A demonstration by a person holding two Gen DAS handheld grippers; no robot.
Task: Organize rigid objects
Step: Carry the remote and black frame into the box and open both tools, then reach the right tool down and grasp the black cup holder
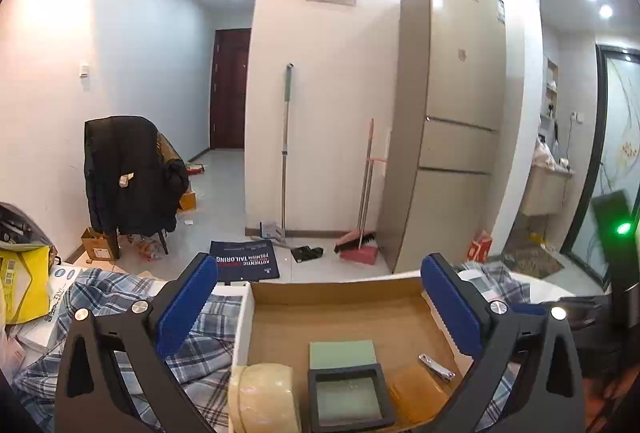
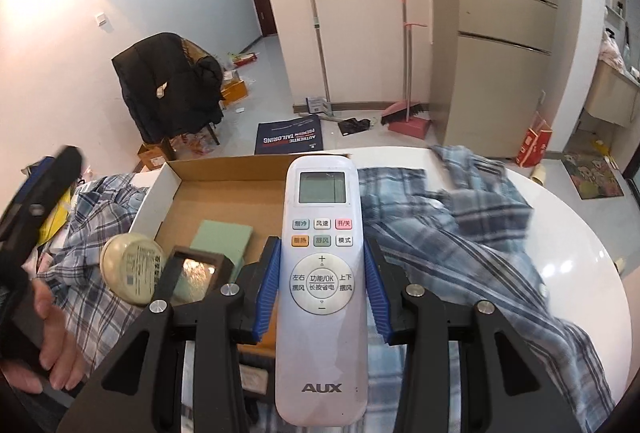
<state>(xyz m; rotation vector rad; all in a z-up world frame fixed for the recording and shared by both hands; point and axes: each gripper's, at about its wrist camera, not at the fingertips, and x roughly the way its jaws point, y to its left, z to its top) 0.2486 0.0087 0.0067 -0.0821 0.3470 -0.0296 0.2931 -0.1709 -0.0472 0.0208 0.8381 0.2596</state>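
A shallow cardboard box (image 1: pixel 340 307) (image 2: pixel 224 189) sits on the table. In it lie a green pad (image 1: pixel 342 355) (image 2: pixel 224 237), a dark square frame (image 1: pixel 348 393) (image 2: pixel 196 273), an orange case (image 1: pixel 418 393), nail clippers (image 1: pixel 436 366) and a cream tape roll (image 1: pixel 262 399) (image 2: pixel 130 269) at its left wall. My left gripper (image 1: pixel 320 297) is open and empty above the box. My right gripper (image 2: pixel 322 265) is shut on a white AUX remote (image 2: pixel 321 273), held above the box's right side.
A blue plaid shirt (image 2: pixel 460 233) (image 1: pixel 112 297) is spread over the white round table (image 2: pixel 592 253). Clutter and a yellow bag (image 1: pixel 24 281) lie at the left. A chair with a black jacket (image 1: pixel 128 173), brooms and a fridge (image 1: pixel 452 113) stand beyond.
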